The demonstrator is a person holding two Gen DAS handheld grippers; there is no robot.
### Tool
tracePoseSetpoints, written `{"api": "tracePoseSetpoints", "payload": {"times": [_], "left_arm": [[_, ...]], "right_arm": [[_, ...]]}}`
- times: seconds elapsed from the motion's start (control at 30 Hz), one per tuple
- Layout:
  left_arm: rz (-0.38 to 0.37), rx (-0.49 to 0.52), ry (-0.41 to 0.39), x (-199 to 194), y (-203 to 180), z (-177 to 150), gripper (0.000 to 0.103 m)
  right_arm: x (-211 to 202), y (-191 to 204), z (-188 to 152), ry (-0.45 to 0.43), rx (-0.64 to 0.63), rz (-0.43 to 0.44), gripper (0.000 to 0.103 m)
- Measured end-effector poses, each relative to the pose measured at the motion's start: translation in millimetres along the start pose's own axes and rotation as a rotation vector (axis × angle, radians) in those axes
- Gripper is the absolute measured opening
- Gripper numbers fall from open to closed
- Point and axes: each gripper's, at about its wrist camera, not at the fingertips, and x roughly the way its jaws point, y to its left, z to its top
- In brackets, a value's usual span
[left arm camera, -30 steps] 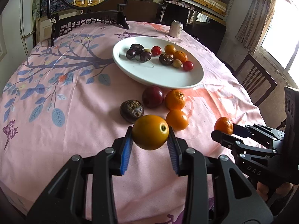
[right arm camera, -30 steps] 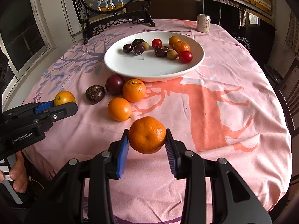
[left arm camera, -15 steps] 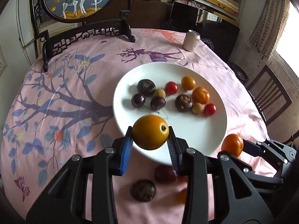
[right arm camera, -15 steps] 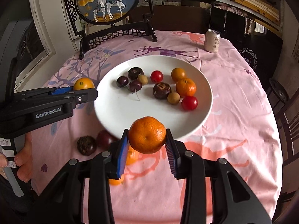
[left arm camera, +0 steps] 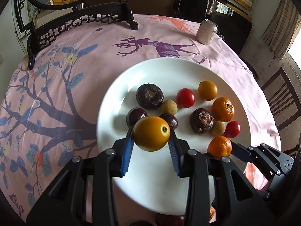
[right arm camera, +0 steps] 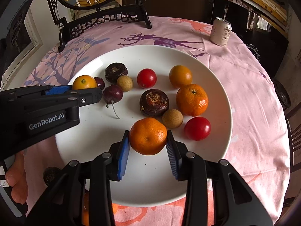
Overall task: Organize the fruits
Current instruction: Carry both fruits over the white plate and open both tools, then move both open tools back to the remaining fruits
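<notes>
Carrying two fruits over the white plate: left gripper clenched on a smooth yellow-orange kumquat, right gripper clenched on a dimpled mandarin, each pinched between ribbed blue pads.

Best set down on bare glaze, judged from the layout. Ahead of the left fingers, close beyond the kumquat, two dark cherries; bare plate directly beneath and nearer than the fingertips. Ahead and right of the right fingers, a tan longan and a glossy cherry tomato, with a ridged dark water chestnut just beyond the mandarin. Lowering until the fruit touches, then easing the pads apart slowly (round fruit rolls on slick china). Keeping the two tools apart, since the left one crosses to the left of the right fingers.

Pink printed tablecloth under the plate, soft and slightly creased; pale drink can far beyond the fingers.
</notes>
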Motion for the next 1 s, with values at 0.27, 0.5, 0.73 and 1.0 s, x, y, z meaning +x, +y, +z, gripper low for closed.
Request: {"api": "tracePoseSetpoints", "payload": {"times": [0.27,0.5,0.73,1.0], "left_arm": [[-0.036,-0.004,-0.087,-42,3,-5,0.062],[-0.015,-0.019,-0.248,-127,25,-83,0.083],[0.038,-0.072,-0.265,-152,54,-151,0.084],[0.037,-0.127,-0.26,-161,77,-172,0.084]], "right_arm": [[-37,-7,-2,-0.074,0.042,-0.014,0.065],[-109,-7,-70,-0.166,0.073,0.028,0.076],[-123,12,-115,-0.138,0.058,0.03,0.076],[-91,56,-126,-0.071,-0.006,0.073,0.076]]}}
